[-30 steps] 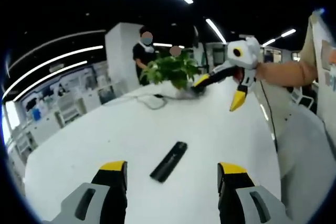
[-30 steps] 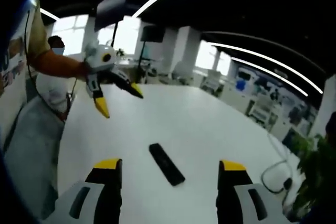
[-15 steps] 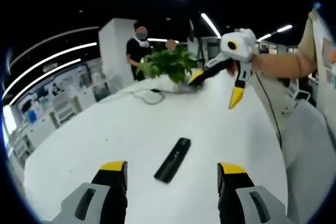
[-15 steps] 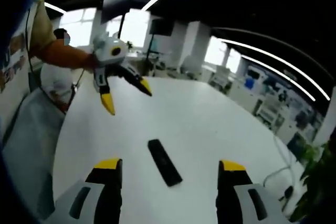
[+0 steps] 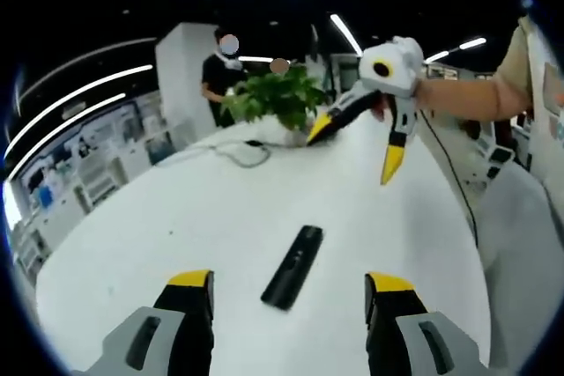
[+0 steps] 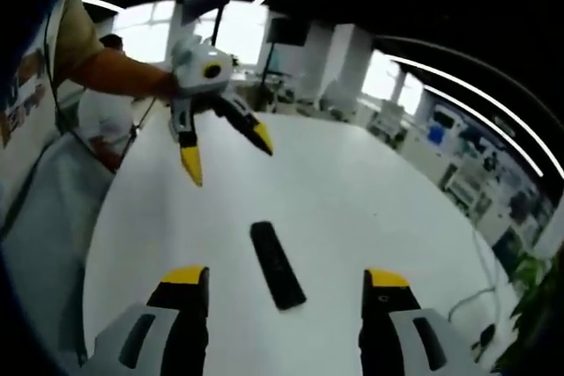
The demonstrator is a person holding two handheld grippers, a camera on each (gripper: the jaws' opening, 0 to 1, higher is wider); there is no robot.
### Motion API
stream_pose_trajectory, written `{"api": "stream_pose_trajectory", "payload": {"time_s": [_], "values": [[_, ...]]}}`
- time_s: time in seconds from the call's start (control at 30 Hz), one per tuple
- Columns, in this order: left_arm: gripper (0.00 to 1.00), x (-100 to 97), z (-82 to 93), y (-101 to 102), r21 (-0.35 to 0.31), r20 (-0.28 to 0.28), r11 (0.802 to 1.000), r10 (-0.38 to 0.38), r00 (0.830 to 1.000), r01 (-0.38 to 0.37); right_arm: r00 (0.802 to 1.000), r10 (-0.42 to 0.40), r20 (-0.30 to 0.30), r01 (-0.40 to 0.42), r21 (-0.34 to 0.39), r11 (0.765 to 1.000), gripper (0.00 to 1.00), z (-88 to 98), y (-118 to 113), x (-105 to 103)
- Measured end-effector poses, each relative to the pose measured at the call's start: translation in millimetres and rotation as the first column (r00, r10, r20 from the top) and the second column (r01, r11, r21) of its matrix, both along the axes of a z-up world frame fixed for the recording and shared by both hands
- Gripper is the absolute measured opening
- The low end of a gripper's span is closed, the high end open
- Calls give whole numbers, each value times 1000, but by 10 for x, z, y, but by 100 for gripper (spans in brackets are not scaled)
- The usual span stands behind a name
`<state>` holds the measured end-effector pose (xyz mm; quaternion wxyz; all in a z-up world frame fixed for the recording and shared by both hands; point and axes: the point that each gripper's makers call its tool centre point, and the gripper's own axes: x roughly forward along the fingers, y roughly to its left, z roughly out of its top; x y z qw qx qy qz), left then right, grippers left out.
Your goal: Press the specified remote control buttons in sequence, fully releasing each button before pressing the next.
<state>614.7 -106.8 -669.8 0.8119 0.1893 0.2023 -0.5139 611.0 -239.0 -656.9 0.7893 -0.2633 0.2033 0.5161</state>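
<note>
A black remote control [image 5: 293, 266] lies flat on the white table [image 5: 132, 226]. In the left gripper view it rests between and just beyond my left gripper's [image 5: 289, 282] open jaws. My right gripper [image 5: 352, 154] hangs in the air past the remote, held by a hand in an orange sleeve, its yellow-tipped jaws spread with nothing between them. In the right gripper view the remote [image 6: 276, 263] lies lengthwise between my right gripper's [image 6: 285, 276] open jaws. The left gripper [image 6: 227, 158] hovers above the table beyond it, jaws apart and empty.
A potted green plant [image 5: 278, 99] and a looped cable [image 5: 238, 154] sit at the table's far end. Two people [image 5: 220, 77] stand behind the plant. Office desks and shelves surround the table. The table's edge [image 6: 92, 244] runs along the left.
Both grippers have drawn a little closer to each other over the table, each looming larger in the other's view. The remote lies where it was, and the jaws stay open.
</note>
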Motion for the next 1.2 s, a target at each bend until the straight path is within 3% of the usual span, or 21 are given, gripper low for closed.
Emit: {"api": "stream_pose_trajectory", "payload": {"time_s": [0.47,1.2], "values": [[70,145,-149,-64,60,-46,996,-63,997,66,998,59,-35,-61,-54,997,66,-150,108,153],[67,283,-464,-179,138,-116,980,-128,985,143,985,124,-122,-143,-161,976,59,-580,123,280]]}}
